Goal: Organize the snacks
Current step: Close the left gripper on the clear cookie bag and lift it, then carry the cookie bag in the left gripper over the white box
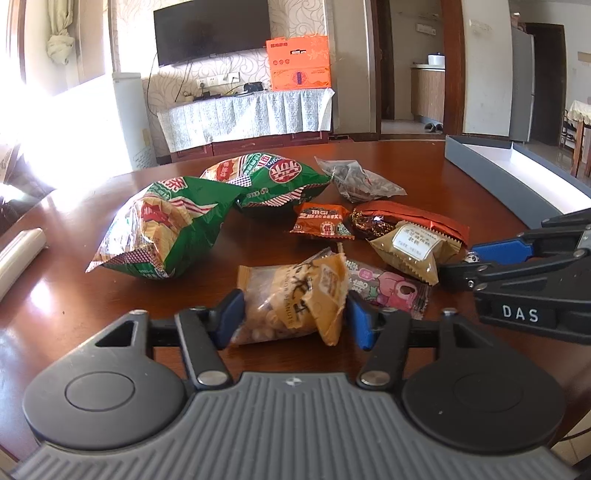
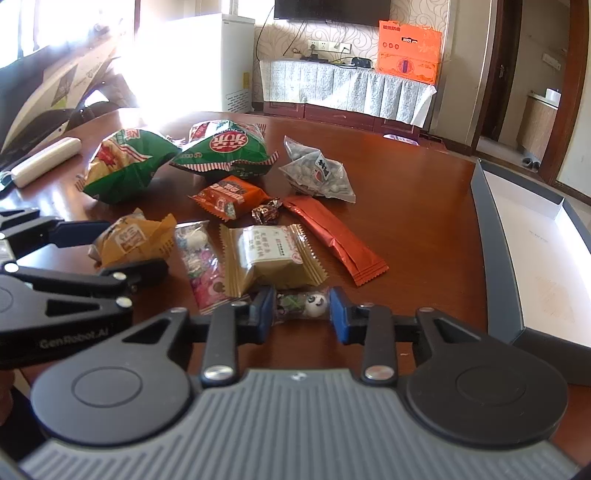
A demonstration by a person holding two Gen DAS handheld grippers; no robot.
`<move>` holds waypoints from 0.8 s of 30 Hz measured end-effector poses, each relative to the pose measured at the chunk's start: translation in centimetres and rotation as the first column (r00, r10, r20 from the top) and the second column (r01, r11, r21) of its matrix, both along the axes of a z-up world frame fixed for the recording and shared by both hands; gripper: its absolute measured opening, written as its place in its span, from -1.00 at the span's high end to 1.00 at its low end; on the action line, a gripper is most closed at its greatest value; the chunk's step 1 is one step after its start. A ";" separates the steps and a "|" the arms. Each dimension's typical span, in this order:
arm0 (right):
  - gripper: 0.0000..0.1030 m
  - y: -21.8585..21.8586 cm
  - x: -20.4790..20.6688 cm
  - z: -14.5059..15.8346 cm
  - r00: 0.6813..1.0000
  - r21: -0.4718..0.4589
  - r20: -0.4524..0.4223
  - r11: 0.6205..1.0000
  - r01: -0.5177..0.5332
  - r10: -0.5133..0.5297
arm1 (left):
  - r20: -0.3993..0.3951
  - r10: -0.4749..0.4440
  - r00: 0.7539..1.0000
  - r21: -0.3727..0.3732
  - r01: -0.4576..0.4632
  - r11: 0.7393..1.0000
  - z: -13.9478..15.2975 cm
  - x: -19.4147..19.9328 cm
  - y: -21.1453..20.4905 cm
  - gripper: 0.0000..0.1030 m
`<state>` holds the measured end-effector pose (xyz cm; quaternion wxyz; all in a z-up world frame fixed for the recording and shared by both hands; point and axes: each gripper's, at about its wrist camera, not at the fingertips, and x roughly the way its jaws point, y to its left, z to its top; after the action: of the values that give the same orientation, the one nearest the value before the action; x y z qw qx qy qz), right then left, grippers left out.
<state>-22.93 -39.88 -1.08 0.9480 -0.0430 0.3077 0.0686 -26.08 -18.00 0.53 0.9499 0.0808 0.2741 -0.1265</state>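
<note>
Left fingers [image 1: 291,314]: clamping peanut packet [image 1: 288,302] on tabletop [image 1: 424,173]. Right fingers [image 2: 302,314]: pinching panda candy [image 2: 304,304], lying before tan pastry pack [image 2: 271,258]. Am lifting both level, aiming for grey box [image 2: 517,266] on right.

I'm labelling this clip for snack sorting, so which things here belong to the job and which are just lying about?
Job:
- peanut packet, in left tool
- panda candy, in right tool
- two green chip bags
- tan pastry packet
- long red packet
- open grey box

Lying about:
- white roll
- orange carton
- television
</note>
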 end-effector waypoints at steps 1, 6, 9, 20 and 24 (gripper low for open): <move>0.31 0.0 -0.1 0.0 1.000 -0.003 0.000 1.000 -0.002 0.002 | 0.003 -0.006 1.000 0.001 0.006 1.000 0.0 0.0 0.0 -0.21; 0.33 0.3 -0.7 0.1 1.000 -0.014 0.003 1.000 -0.017 0.017 | 0.007 -0.030 1.000 -0.023 0.030 0.999 0.1 -0.2 -0.1 -0.15; 0.33 0.7 -1.3 0.3 0.999 -0.028 0.018 0.999 -0.034 0.035 | 0.011 -0.044 0.999 -0.020 0.044 0.999 0.1 -0.4 -0.3 -0.14; 0.33 1.1 -2.8 1.3 0.996 -0.039 0.075 0.998 -0.055 0.058 | 0.033 -0.024 0.999 -0.006 0.025 1.000 0.5 -0.8 -0.4 -0.13; 0.33 1.2 -3.2 1.8 0.993 -0.039 0.094 0.997 -0.062 0.065 | 0.056 -0.025 0.998 0.001 0.025 1.000 0.9 -1.0 -0.5 -0.13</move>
<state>-26.11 -38.65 0.72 0.9580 -0.0730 0.2620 0.0911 -27.12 -18.49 1.43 0.9555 0.0878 0.2465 -0.1360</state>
